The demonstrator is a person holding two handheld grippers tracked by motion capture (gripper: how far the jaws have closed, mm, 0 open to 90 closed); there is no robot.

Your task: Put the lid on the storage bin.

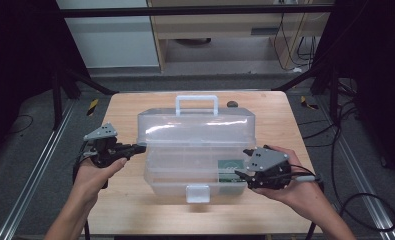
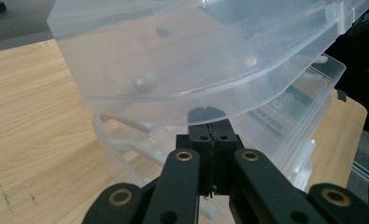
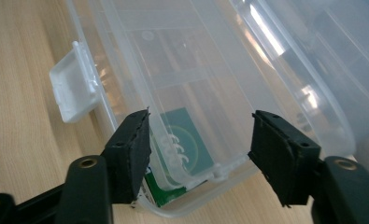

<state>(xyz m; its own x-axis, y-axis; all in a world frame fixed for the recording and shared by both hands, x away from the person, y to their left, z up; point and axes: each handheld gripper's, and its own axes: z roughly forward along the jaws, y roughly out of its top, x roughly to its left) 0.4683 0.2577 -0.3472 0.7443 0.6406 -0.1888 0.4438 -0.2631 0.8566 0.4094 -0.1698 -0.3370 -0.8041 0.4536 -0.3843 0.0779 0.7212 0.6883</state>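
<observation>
A clear plastic box sits mid-table with its lid raised partway; the white handle is at the back and a white latch hangs at the front. A green card lies inside at the right end. My left gripper is shut at the box's left end, and in the left gripper view its tips sit just under the lid's rim. My right gripper is open at the right front corner. In the right gripper view its jaws straddle the base's corner wall above the green card.
The wooden table has bare surface in front of and beside the box. A small dark object lies near the back edge. Metal rails and cables run along the floor on both sides.
</observation>
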